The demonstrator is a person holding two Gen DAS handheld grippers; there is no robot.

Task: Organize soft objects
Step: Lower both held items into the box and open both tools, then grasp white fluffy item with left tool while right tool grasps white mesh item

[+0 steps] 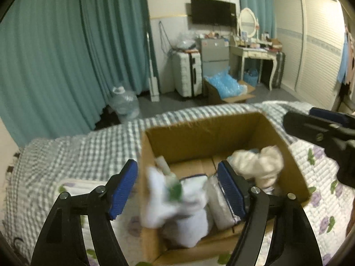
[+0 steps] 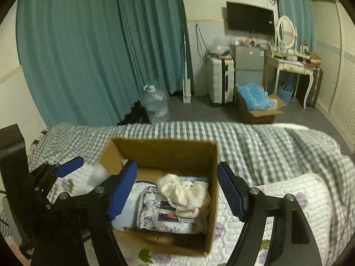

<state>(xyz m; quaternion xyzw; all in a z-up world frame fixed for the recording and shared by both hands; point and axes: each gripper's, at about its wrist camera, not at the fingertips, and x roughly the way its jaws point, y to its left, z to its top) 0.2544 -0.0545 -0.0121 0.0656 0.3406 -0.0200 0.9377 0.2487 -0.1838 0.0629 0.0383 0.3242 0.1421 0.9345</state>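
Observation:
An open cardboard box (image 1: 199, 130) (image 2: 164, 153) stands on the bed. It holds a cream cloth (image 1: 259, 161) (image 2: 184, 190), a floral wet-wipes pack (image 2: 164, 215) and other soft items. In the left wrist view a blurred white cloth with a green spot (image 1: 170, 197) sits between the blue pads over the box's near side; I cannot tell if it rests in the box or falls. My left gripper (image 1: 177, 190) is open. It also shows in the right wrist view (image 2: 68, 168). My right gripper (image 2: 176, 190) is open and empty over the box. It also shows in the left wrist view (image 1: 319, 133).
The bed carries a grey checked cover (image 2: 255, 146) and a white floral quilt (image 2: 284, 195). Beyond it are teal curtains (image 2: 88, 44), a water jug (image 2: 155, 106), a white suitcase (image 2: 221, 82), a box of blue plastic (image 2: 257, 104) and a dressing table (image 2: 288, 64).

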